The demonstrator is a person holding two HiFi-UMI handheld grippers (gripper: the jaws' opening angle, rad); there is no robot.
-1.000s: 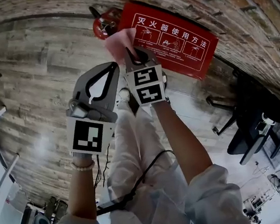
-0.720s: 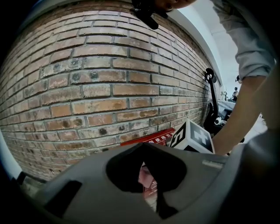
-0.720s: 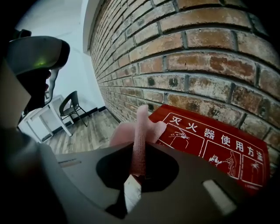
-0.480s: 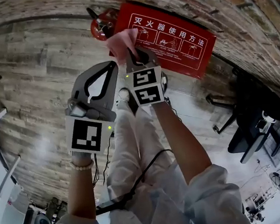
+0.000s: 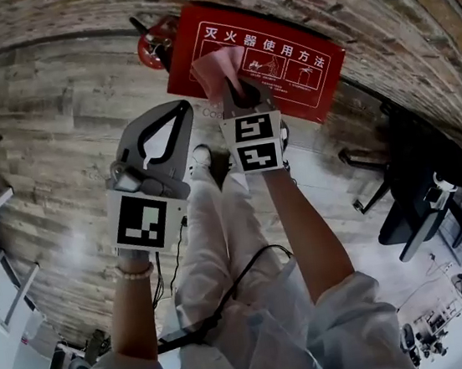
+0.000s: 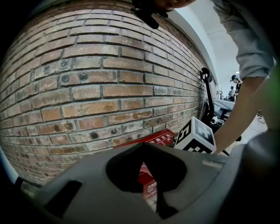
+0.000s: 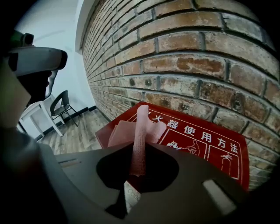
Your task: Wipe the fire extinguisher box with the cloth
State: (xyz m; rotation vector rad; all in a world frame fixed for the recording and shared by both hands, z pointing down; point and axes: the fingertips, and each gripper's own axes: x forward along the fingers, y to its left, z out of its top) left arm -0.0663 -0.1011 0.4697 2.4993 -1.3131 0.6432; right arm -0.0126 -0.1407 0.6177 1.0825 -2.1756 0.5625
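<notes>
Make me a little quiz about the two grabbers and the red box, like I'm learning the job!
1. True or false: the left gripper holds the pink cloth.
2. What colour is the fire extinguisher box? A blue, B red, C green.
3. Fill in: the box sits against a ____ wall.
Key: 1 false, the right gripper holds it. 2 B. 3 brick.
</notes>
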